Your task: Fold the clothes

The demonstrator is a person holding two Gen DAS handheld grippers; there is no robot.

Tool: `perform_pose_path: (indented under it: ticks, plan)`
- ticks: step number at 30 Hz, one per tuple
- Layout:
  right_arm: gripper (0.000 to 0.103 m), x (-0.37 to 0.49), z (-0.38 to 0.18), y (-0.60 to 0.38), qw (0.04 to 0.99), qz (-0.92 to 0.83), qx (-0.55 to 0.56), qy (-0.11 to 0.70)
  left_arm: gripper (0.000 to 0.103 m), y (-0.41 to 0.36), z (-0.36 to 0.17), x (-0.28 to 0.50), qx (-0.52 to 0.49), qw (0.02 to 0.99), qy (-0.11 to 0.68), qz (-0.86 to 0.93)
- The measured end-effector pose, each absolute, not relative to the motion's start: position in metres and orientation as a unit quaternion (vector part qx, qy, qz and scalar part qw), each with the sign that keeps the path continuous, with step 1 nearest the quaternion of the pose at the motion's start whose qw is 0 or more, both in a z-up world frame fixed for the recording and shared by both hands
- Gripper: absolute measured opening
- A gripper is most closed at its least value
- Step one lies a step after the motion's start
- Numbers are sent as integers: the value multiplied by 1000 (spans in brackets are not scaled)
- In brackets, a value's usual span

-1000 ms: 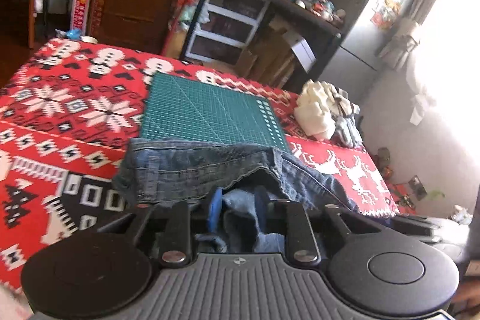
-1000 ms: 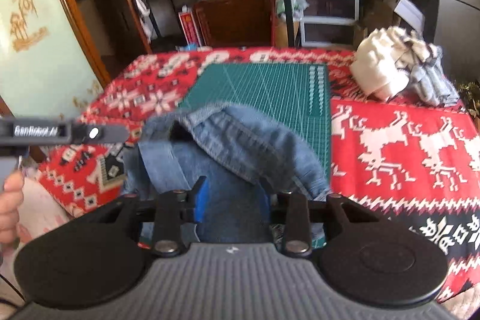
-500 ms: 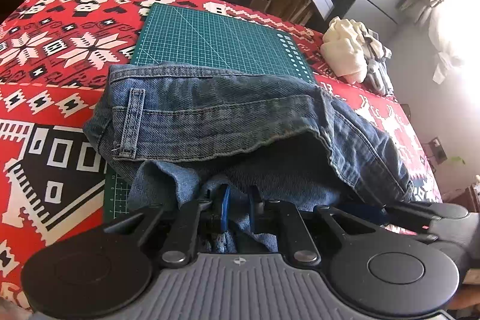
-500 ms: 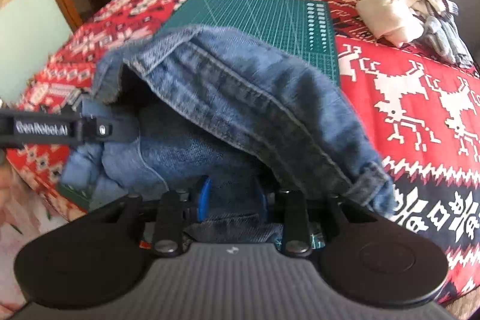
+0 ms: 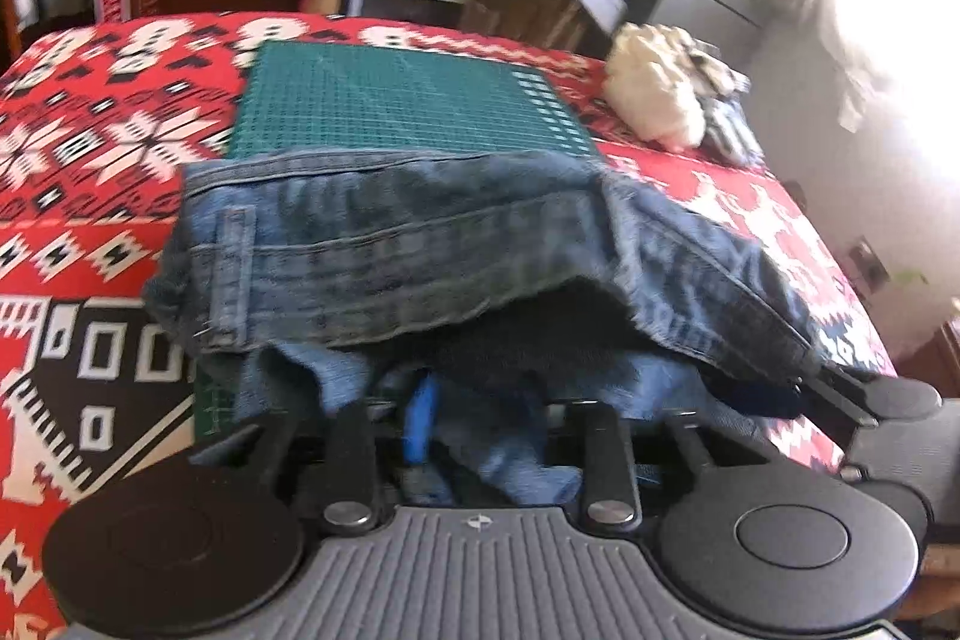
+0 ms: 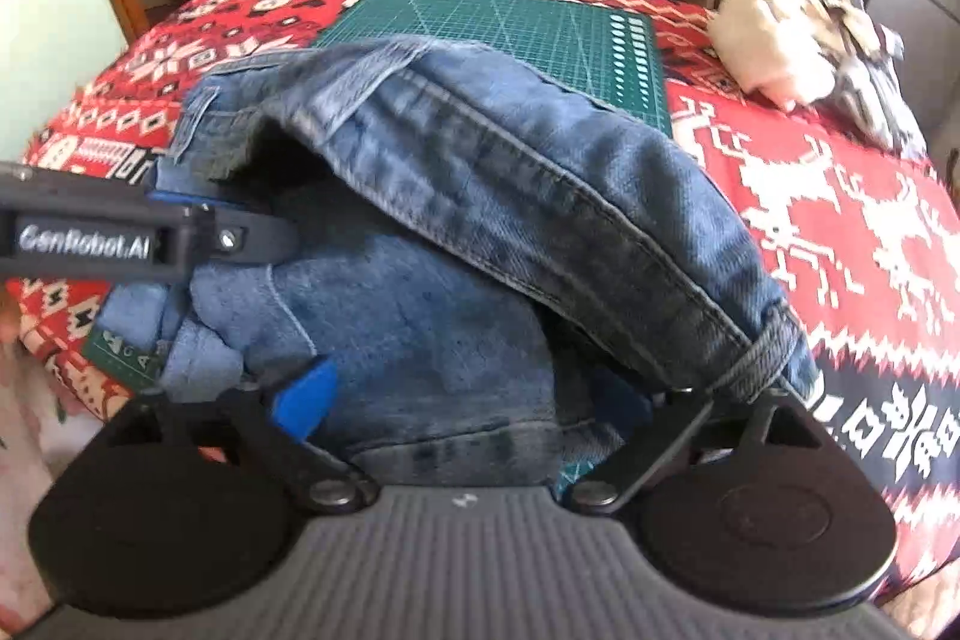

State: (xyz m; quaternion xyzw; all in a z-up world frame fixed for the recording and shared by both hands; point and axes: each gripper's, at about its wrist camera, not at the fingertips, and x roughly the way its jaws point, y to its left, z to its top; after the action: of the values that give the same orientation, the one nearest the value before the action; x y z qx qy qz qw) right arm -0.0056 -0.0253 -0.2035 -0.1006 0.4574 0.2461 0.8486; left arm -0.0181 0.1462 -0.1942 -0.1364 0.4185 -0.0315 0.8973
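Denim jeans [image 6: 480, 232] fill the wide-spread right tool [image 6: 462, 400]; left tool [image 5: 474, 418] pinches them.

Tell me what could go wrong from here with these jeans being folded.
1. The jeans are bunched, their waistband draped over loose denim, so the fold may set crooked.
2. The right gripper looks spread open around the denim; the cloth could slide off the green mat.
3. The left gripper pinches only a small bunch, which might slip out.

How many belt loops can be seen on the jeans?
2. One on the waistband's left part, above the left hand-held gripper; one at the waistband's right end, near the right hand-held gripper. Folds may hide others.
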Motion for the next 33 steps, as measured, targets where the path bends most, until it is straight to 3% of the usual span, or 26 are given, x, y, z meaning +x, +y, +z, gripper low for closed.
perform_pose_path:
  ticks: [2,6,14,21,31,33]
  plan:
    - [95,-7,-203,-30,849,245,-95,458,47,139,-193,-17,-113,901,417,-33]
    - [103,-10,-206,-32,850,238,-106,458,77,126,-195,-14,-85,903,418,-59]
    - [103,-18,-215,-40,861,238,-113,435,97,106,-199,-10,-28,902,424,-76]
    - [103,-21,-219,-44,867,244,-112,420,103,103,-201,-4,-17,897,432,-90]
    - [103,-24,-223,-36,865,246,-136,415,103,95,-203,5,15,891,447,-83]
    - [102,-23,-221,-39,865,250,-124,418,98,94,-203,7,18,890,448,-83]
